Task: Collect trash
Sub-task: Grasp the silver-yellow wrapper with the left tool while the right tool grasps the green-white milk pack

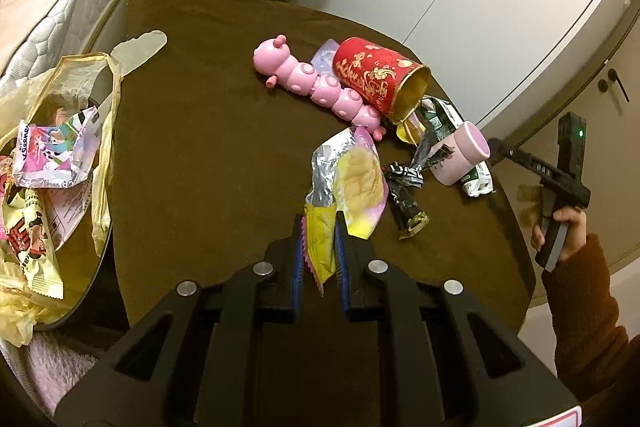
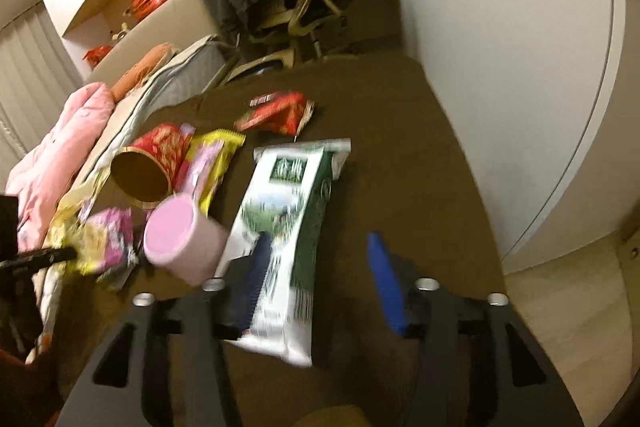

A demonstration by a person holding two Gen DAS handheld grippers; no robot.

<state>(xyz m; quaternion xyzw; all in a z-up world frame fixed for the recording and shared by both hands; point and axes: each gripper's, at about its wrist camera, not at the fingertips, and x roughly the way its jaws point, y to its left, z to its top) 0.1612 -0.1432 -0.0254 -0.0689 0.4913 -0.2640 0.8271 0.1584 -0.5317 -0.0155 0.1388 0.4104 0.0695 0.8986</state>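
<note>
Your left claw [image 1: 318, 251] pinches the yellow wrapper [image 1: 348, 183]; the bag [image 1: 106, 131] lies well to its left. Your right claw [image 2: 316, 267], spread, straddles the green wrapper's [image 2: 296, 195] near end, lengthwise.

Dim, warm indoor light in both views, with a yellowish cast. Sharp focus in the left wrist view; glare on the silver foil of the snack wrapper [image 1: 348, 183] at centre. Heavy motion blur across the right wrist view, worst on the green-and-white packet [image 2: 288, 227] and pink cup [image 2: 180, 243]. Strong fisheye bending and black vignette at all corners. Brightest on the white wall [image 2: 500, 47] at upper right.
</note>
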